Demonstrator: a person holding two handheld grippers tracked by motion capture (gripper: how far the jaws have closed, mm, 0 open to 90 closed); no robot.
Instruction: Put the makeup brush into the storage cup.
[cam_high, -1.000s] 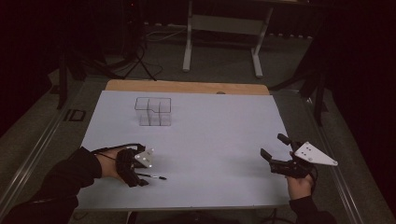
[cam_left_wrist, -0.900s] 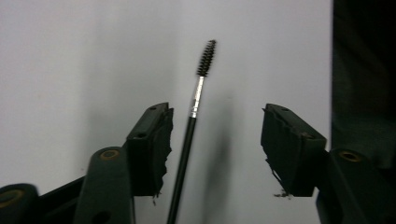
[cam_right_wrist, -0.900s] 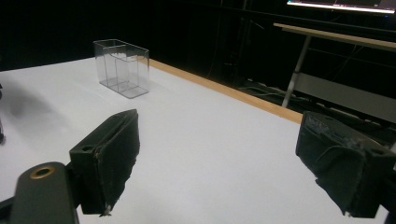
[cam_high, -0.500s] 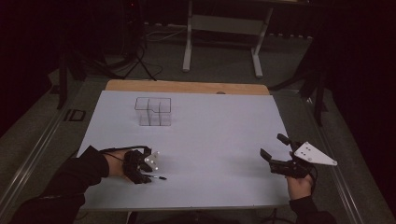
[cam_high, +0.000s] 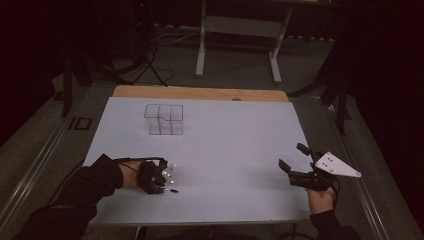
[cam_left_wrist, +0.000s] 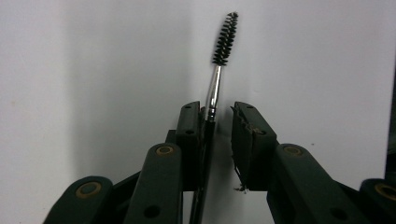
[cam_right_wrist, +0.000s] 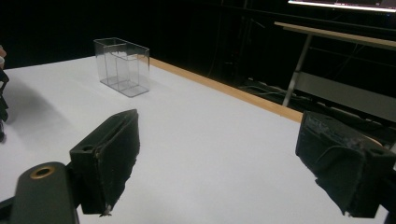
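Left gripper (cam_left_wrist: 219, 121) down on near-left of table (cam_high: 225, 130), jaws apart w/ mascara-type brush (cam_left_wrist: 215, 79) lying between, touching one pad. Looks light, thin, stiff, prob slippery: grip the wand, not bristles. Right gripper (cam_high: 296, 162) wide open, near-right.

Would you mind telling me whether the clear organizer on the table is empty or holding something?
Empty. The clear organizer stands upright, and its compartments show nothing inside in the high view or the right gripper view.

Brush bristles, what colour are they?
Black bristles on a silver stem, best in the left gripper view.
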